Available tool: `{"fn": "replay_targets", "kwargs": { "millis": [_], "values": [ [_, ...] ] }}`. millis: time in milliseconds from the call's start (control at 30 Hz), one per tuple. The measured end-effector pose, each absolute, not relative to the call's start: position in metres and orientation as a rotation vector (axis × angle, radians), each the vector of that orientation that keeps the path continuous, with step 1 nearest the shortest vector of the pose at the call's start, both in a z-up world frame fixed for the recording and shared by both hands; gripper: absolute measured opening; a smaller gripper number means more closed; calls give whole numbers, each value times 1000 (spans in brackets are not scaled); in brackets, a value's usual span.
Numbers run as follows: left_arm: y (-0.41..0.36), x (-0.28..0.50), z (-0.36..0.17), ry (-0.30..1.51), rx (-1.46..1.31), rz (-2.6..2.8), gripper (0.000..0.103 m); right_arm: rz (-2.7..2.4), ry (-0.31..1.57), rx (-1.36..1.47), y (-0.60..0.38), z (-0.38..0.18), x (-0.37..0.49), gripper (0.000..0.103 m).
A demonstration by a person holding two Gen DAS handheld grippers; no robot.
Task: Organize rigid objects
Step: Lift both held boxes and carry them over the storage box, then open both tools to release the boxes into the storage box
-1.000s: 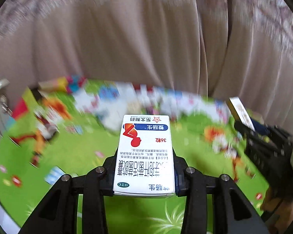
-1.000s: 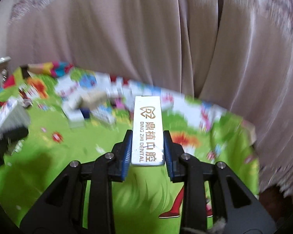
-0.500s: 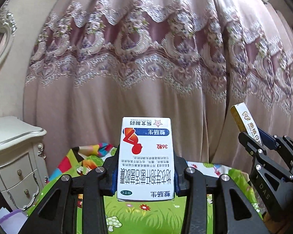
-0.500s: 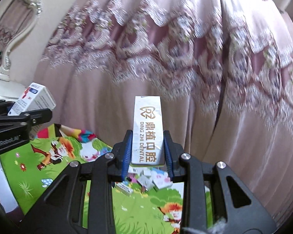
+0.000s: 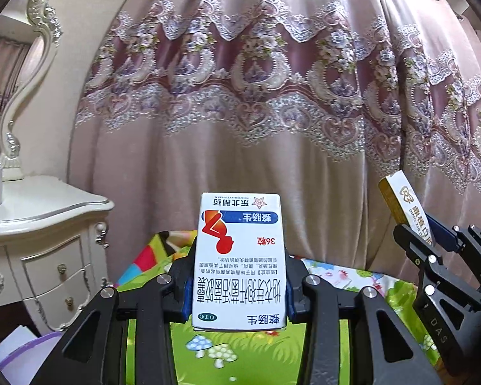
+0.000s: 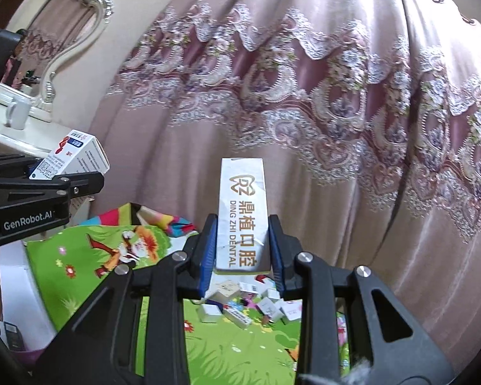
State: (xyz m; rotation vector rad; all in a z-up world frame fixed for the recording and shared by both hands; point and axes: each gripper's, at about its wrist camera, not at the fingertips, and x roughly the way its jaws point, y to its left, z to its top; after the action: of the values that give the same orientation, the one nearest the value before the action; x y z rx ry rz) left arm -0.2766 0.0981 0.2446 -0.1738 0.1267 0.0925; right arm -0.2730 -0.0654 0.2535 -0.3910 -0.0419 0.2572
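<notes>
Left wrist view: the left gripper (image 5: 239, 284) clamps a white medicine box (image 5: 239, 260), which juts past the jaws toward the curtain (image 5: 240, 96). The right gripper (image 6: 242, 253) pinches a silver dental box (image 6: 243, 215) above the scattered small boxes (image 6: 250, 304) on the green mat (image 6: 80, 276).

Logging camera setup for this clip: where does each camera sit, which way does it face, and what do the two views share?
Left wrist: on the left gripper, facing the curtain; its fingers clamp the medicine box; the right gripper shows at the right edge.
Right wrist: on the right gripper, facing the curtain; its fingers clamp the dental box; the left gripper shows at left.
Shared: curtain, play mat, dresser.
</notes>
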Motion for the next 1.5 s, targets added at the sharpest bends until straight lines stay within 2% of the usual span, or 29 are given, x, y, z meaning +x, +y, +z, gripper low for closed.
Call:
{"fn": "replay_targets", "kwargs": {
  "millis": [233,633,1067,1500],
  "values": [
    [133,-296,222,193,-185,160,42,429,28,-362,-38,245,-277,34],
    [213,-343,153,397,-309,348,42,758,217,-376,32,205,-288,35],
    [265,-370,64,654,-478,456,42,1003,655,-559,124,95,-297,35],
    [277,-371,16,816,-548,478,42,1049,815,-675,154,42,-296,34]
  ]
}}
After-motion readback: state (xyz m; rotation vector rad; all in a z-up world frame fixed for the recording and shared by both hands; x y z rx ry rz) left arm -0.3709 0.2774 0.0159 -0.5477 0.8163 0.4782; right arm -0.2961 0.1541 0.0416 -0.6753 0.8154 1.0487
